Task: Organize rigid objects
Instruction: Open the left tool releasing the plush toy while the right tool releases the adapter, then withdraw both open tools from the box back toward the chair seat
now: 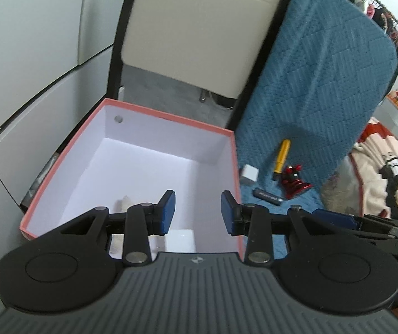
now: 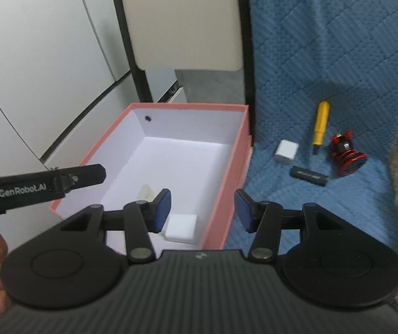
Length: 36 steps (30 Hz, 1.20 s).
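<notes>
A pink box (image 1: 168,115) with a white inside stands open on the blue quilt; it also shows in the right wrist view (image 2: 226,194). Inside lie a white block (image 2: 180,226) and a small pale object (image 2: 146,190). On the quilt to the right lie a white cube (image 2: 286,150), a yellow-handled tool (image 2: 321,126), a red round object (image 2: 345,150) and a black bar (image 2: 308,176). My left gripper (image 1: 198,213) is open and empty above the box's near end. My right gripper (image 2: 202,210) is open and empty over the box's right wall.
A cream chair back with a black frame (image 1: 199,27) stands behind the box. White cabinet doors (image 1: 26,55) are at the left. The blue quilt (image 1: 324,78) rises behind the loose objects. Bedding (image 1: 379,172) lies at the right.
</notes>
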{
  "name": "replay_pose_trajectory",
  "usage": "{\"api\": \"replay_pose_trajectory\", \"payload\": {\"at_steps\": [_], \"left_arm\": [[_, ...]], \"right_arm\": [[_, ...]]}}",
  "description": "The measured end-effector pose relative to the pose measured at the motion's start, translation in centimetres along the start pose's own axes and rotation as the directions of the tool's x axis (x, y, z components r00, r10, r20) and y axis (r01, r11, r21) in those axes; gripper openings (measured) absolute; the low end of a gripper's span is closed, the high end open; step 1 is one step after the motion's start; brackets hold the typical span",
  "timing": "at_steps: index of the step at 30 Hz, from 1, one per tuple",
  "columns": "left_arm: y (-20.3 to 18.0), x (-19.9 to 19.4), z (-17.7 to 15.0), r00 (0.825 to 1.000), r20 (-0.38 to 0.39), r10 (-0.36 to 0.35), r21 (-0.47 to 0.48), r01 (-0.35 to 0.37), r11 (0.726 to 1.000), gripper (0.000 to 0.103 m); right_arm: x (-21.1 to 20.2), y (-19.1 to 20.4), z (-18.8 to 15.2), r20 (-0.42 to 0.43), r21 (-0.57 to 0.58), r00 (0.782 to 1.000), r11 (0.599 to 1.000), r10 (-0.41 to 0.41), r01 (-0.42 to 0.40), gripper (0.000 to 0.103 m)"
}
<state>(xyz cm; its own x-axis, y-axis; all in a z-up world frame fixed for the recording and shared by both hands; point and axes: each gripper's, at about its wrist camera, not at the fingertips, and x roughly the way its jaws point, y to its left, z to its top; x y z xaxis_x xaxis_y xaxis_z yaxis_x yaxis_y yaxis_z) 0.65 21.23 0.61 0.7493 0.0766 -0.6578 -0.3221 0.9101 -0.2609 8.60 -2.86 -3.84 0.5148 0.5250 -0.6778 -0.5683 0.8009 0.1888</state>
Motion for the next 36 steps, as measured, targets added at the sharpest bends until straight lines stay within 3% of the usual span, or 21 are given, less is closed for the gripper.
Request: {"api": "replay_pose_trajectory", "payload": {"at_steps": [16, 36], "left_arm": [[-7.7, -3.8, -3.6, 0.994, 0.013, -0.104, 0.101, 0.102, 0.990, 0.041], [-12.3, -6.5, -8.5, 0.982, -0.004, -0.189, 0.162, 0.187, 0.969, 0.041]], "right_arm": [[-9.2, -5.0, -3.8, 0.114, 0.040, 0.988, 0.994, -0.106, 0.102, 0.054], [-15.0, -9.1, -10.1, 0.129, 0.117, 0.969, 0.974, -0.211, 0.196, 0.054]]}}
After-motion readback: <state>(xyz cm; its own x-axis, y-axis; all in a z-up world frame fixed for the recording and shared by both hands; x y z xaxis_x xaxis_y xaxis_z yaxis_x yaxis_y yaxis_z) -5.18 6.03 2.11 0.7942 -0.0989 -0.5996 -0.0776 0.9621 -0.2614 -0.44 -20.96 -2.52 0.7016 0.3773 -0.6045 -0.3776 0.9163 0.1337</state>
